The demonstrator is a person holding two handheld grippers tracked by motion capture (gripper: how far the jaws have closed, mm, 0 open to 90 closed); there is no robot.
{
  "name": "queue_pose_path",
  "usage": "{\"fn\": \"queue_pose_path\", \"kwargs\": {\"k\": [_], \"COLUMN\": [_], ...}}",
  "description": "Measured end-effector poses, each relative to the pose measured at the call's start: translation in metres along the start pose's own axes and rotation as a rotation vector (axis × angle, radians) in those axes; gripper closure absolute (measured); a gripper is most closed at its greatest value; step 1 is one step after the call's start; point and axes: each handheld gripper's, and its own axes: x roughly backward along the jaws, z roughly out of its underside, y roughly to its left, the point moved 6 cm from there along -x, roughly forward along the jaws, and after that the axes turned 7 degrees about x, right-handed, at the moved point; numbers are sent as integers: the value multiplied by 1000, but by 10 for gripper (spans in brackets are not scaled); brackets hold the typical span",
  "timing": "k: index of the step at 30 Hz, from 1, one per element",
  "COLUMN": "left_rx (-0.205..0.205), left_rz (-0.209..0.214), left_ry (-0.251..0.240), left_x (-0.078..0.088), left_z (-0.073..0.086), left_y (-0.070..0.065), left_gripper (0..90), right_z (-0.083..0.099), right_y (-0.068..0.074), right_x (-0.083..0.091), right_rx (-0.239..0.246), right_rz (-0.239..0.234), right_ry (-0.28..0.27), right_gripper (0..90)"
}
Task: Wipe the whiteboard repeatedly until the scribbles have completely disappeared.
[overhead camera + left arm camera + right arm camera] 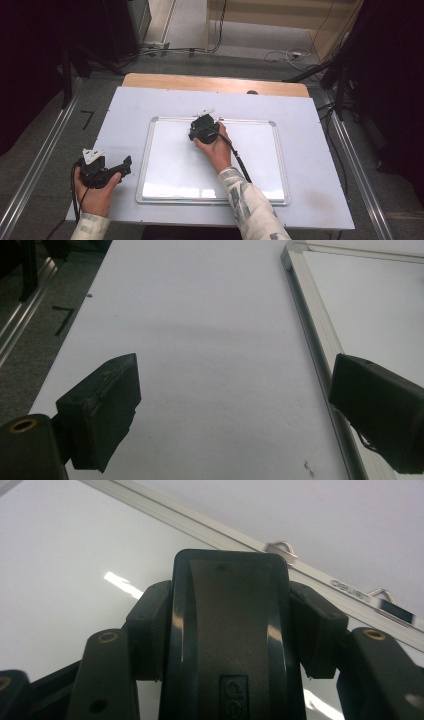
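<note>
A white-faced whiteboard point(175, 165) with a silver frame lies flat on the table. My right gripper point(199, 129) rests near the board's top edge, left of centre. In the right gripper view my right gripper point(230, 622) is shut on a black board eraser point(230, 580), a jaw pressing on each of its sides, above the whiteboard point(65, 555). My left gripper point(126, 165) hovers just outside the board's left frame, near the table's front left. In the left gripper view my left gripper point(235, 405) is open with nothing between the jaws, beside the frame point(312, 315).
A pale sheet point(320, 165) covers the table, with a wooden strip point(210, 82) bare at the far edge. Two metal hanger loops point(282, 547) sit on the board's top frame. Floor rails point(45, 150) run along both sides, and cables point(280, 55) lie on the floor beyond.
</note>
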Motion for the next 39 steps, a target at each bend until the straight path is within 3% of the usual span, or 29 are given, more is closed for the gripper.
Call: {"fn": "queue_pose_path", "kwargs": {"k": [4, 9, 21, 27, 39], "left_rx": [-1, -5, -6, -4, 1], "left_rz": [-1, -3, -6, -7, -12], "left_ry": [2, 3, 5, 3, 2], "left_x": [0, 0, 0, 0, -1], "left_z": [0, 1, 1, 1, 1], "left_y": [0, 0, 0, 0, 1], "left_gripper": [71, 70, 71, 70, 70], "right_z": [6, 22, 48, 59, 68], "right_y": [-14, -48, -90, -105, -114], "right_x": [2, 9, 24, 30, 39], "right_rx": [-24, -87, -152, -171, -174], "right_rz": [16, 52, 103, 117, 115], "right_ry": [2, 12, 26, 28, 18], "right_gripper": [391, 391, 391, 391, 391]}}
